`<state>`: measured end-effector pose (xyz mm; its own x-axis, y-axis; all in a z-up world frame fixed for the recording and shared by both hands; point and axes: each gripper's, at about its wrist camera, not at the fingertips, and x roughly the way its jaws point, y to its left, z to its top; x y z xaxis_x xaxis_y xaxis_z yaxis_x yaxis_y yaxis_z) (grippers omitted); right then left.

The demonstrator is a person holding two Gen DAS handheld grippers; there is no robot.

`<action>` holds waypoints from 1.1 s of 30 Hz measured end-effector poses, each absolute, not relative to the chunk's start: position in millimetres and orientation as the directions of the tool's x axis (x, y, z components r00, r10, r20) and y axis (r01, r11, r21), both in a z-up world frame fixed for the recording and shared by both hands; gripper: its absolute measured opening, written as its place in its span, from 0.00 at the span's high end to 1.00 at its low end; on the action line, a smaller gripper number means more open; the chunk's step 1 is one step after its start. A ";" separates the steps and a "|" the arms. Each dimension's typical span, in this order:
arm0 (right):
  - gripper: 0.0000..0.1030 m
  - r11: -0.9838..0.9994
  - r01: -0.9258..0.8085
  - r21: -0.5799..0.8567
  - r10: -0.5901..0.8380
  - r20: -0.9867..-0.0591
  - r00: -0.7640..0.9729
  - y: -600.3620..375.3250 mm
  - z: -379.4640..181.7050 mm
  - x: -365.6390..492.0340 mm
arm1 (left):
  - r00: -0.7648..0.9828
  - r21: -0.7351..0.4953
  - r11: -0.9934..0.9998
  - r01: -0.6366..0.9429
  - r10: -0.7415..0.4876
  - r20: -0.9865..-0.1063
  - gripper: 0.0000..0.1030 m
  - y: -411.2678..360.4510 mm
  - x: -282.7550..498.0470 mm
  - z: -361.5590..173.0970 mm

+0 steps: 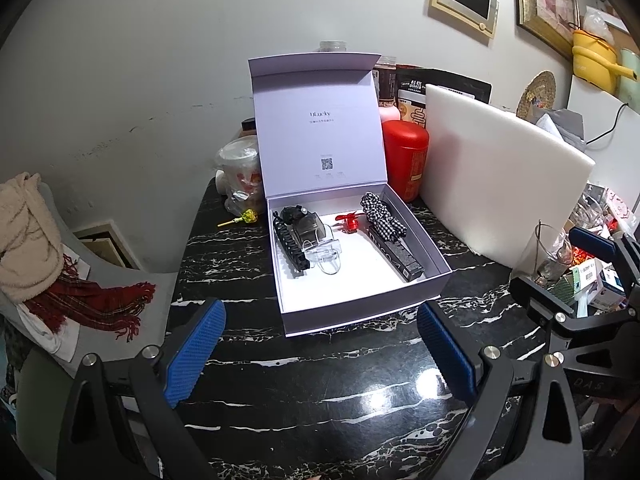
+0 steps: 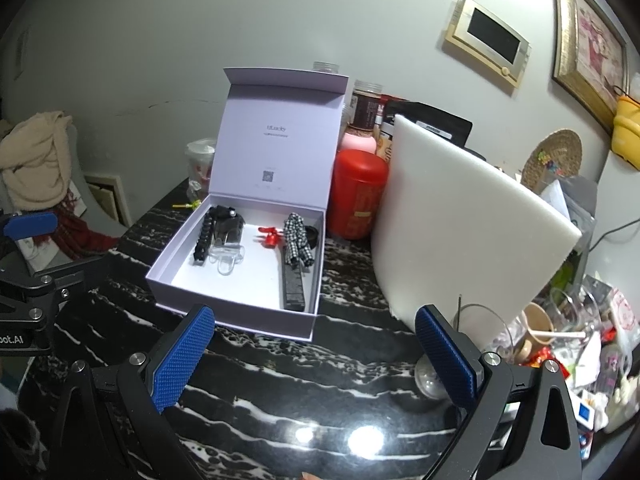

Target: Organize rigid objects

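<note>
- The pale box (image 1: 360, 300) sits open on the marble table (image 1: 320, 392), lid propped upright so its inside is reachable.
- Inside it lie a black comb (image 1: 289, 245), a clear clip (image 1: 325, 255), a red toy fan (image 1: 349, 223), a checked scrunchie (image 1: 379, 216) and a dark slim case (image 1: 396, 254), in rows.
- The left gripper (image 1: 322, 354) and right gripper (image 2: 316, 360) hover short of the box, jaws wide and empty, likely between placements.

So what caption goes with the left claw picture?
Open left claw hovering before a lidded box of small things on a marble table.
</note>
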<state>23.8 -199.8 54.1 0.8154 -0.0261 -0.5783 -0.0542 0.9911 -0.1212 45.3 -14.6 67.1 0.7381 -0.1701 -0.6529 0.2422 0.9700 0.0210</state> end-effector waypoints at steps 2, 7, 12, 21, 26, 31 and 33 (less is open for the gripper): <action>0.01 0.991 -0.056 -0.118 -0.023 -0.580 0.815 -199.9 54.0 24.0 | 0.738 0.024 0.970 0.241 -0.168 -0.654 0.05 -14.7 45.6 66.5; 0.01 0.991 -0.060 -0.118 -0.021 -0.586 0.810 -199.1 52.1 25.5 | 0.730 0.014 0.969 0.246 -0.176 -0.660 0.05 -14.3 46.6 64.6; 0.01 0.992 -0.060 -0.114 -0.019 -0.590 0.807 -199.3 51.6 25.9 | 0.729 0.019 0.971 0.239 -0.166 -0.664 0.05 -14.6 47.1 63.9; 0.01 0.992 -0.059 -0.115 -0.020 -0.591 0.807 -199.0 50.9 26.3 | 0.731 0.019 0.971 0.239 -0.167 -0.662 0.05 -14.0 46.5 63.5; 0.01 0.992 -0.062 -0.111 -0.017 -0.595 0.803 -198.6 50.0 27.0 | 0.728 0.019 0.969 0.246 -0.172 -0.664 0.05 -15.0 46.5 63.4; 0.01 0.992 -0.061 -0.112 -0.018 -0.598 0.801 -198.3 49.3 27.7 | 0.727 0.019 0.969 0.245 -0.171 -0.665 0.05 -14.9 46.8 63.0; 0.01 0.992 -0.061 -0.111 -0.018 -0.598 0.801 -198.4 49.3 28.1 | 0.725 0.016 0.970 0.242 -0.170 -0.668 0.05 -13.9 47.1 61.9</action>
